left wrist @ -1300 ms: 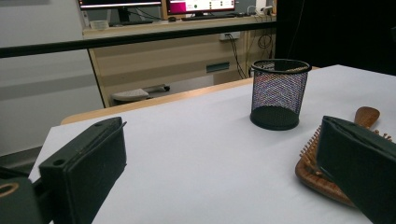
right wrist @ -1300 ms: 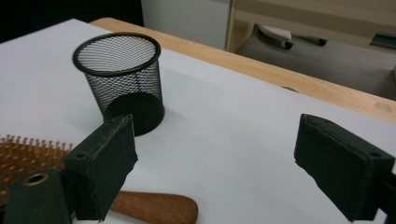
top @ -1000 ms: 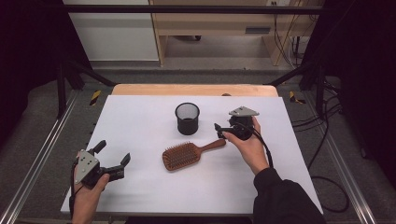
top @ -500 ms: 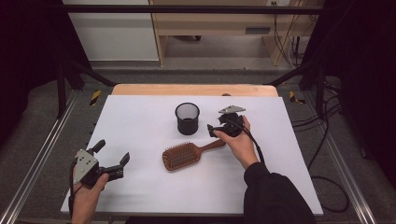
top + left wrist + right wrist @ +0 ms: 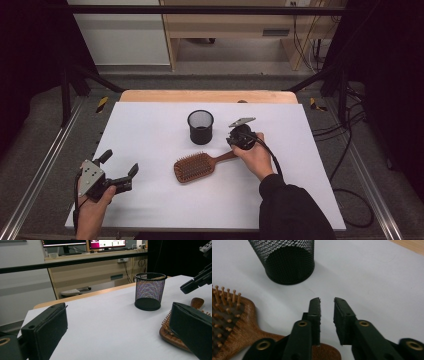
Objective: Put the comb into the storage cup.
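At the white table (image 5: 150, 200), you are lowering the right gripper (image 5: 235, 144) onto the handle (image 5: 226, 157) of the brush (image 5: 194, 167), which is lying bristles-up just in front of the cup (image 5: 200, 127). Its jaws have just been closing to a narrow slit over the handle's end; whether they are pinching it cannot be told. The left gripper (image 5: 120, 163) is waiting wide open and empty. The brush is looking light, stiff and smooth: take the handle squarely across its 2 edges.
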The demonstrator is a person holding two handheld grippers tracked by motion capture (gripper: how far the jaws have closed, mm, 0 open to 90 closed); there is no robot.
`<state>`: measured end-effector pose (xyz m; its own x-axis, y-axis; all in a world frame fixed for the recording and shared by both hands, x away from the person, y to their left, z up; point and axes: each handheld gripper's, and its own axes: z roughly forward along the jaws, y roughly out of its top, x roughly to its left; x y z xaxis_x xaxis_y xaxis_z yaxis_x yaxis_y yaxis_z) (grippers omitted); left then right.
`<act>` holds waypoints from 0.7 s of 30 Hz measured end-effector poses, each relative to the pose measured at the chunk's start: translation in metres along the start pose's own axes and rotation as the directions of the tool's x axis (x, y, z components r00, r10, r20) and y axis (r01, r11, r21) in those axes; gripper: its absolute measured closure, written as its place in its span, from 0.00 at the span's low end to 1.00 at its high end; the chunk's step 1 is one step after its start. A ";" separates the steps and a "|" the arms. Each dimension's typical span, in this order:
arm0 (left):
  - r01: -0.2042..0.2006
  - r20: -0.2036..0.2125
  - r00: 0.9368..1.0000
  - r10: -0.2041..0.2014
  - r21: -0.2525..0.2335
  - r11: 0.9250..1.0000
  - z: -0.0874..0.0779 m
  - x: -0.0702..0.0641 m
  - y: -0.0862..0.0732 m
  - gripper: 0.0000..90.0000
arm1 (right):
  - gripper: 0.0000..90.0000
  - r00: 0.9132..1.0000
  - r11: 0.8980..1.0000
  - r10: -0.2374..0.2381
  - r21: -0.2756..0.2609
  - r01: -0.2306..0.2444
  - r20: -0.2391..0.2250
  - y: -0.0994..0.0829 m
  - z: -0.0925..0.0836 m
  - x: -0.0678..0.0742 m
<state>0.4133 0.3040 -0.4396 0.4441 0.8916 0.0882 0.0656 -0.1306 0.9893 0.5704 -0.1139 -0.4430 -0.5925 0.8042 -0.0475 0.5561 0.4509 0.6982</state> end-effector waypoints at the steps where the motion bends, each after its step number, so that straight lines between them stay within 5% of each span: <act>1: 0.000 0.000 1.000 0.000 0.000 1.000 0.000 0.000 0.000 0.02 | 0.95 1.000 1.000 -0.007 0.014 0.007 -0.004 -0.001 0.001 0.001; 12: -0.001 0.000 1.000 0.001 0.000 1.000 0.000 0.000 0.000 0.02 | 1.00 0.997 0.993 -0.056 0.102 0.060 -0.046 -0.009 0.012 0.010; 21: -0.001 -0.001 1.000 0.001 0.001 1.000 -0.001 0.001 0.000 0.02 | 1.00 0.994 0.984 -0.089 0.145 0.098 -0.067 -0.019 0.003 0.019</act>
<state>0.4132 0.3053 -0.4392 0.4432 0.8919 0.0898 0.0658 -0.1323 0.9890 0.5502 -0.1058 -0.4597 -0.6778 0.7327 -0.0614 0.5739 0.5794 0.5787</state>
